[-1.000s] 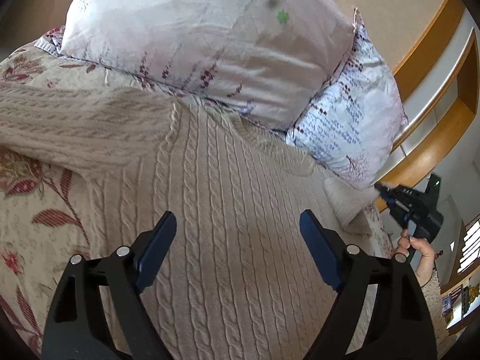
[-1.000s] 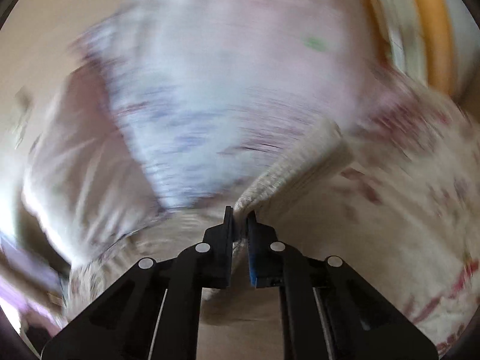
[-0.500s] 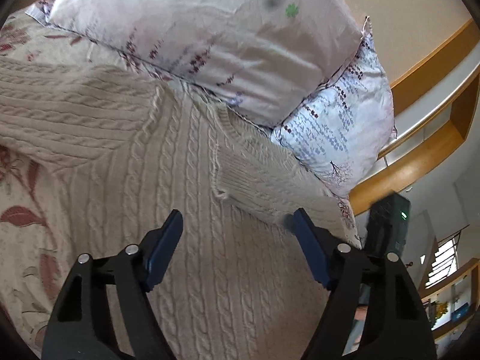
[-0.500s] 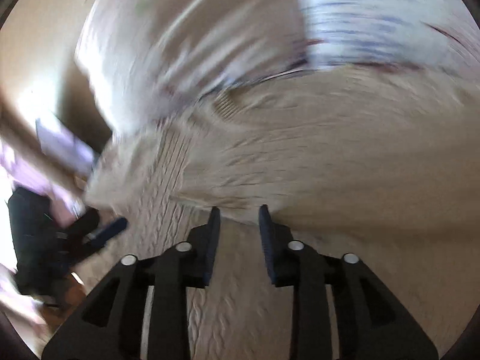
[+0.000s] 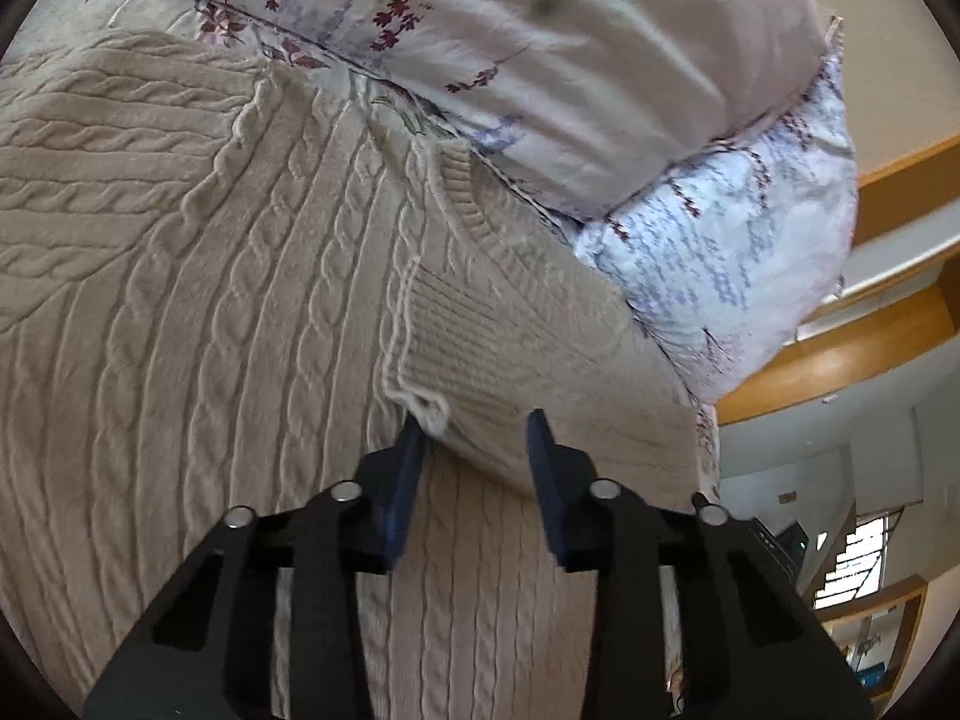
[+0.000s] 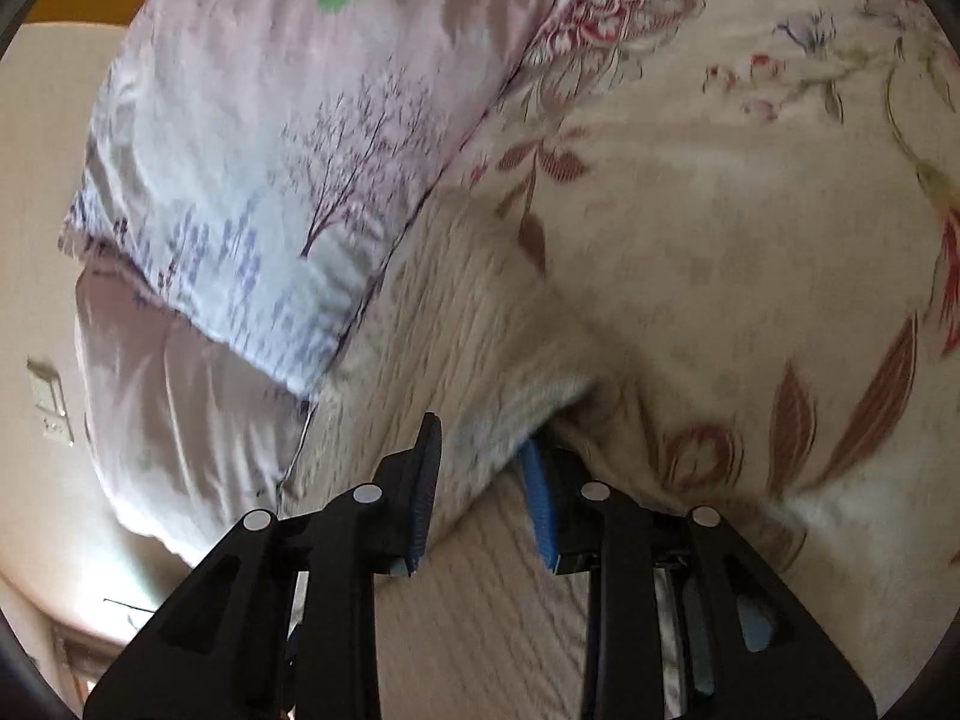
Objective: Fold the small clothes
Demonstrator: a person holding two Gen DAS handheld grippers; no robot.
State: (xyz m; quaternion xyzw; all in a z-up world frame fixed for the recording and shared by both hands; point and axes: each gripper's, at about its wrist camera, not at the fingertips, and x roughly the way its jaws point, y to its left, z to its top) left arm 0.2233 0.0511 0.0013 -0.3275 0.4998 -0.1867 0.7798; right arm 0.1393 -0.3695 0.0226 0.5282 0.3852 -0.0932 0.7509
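A beige cable-knit sweater [image 5: 210, 360] lies spread on the bed, one sleeve folded across its body. That sleeve's ribbed cuff [image 5: 480, 360] ends at my left gripper [image 5: 477, 450]. Its jaws are closing, and the cuff's lower edge fills the gap between the pads. In the right wrist view the sweater [image 6: 468, 312] runs along under a pillow. My right gripper [image 6: 480, 468] is closing on a raised fold at the sweater's edge, with knit bulging between the blue pads.
Two pale floral pillows [image 5: 600, 60] [image 5: 720, 252] lie against the sweater's top edge; one shows in the right wrist view as well [image 6: 270, 150]. The flowered bedspread [image 6: 750, 240] stretches to the right. A wooden shelf [image 5: 840, 360] stands beyond the bed.
The left gripper moved forward to the folded sleeve's cuff and narrowed from wide open. The right gripper let go of the cuff, swung away and came down on the sweater's edge by the pillow.
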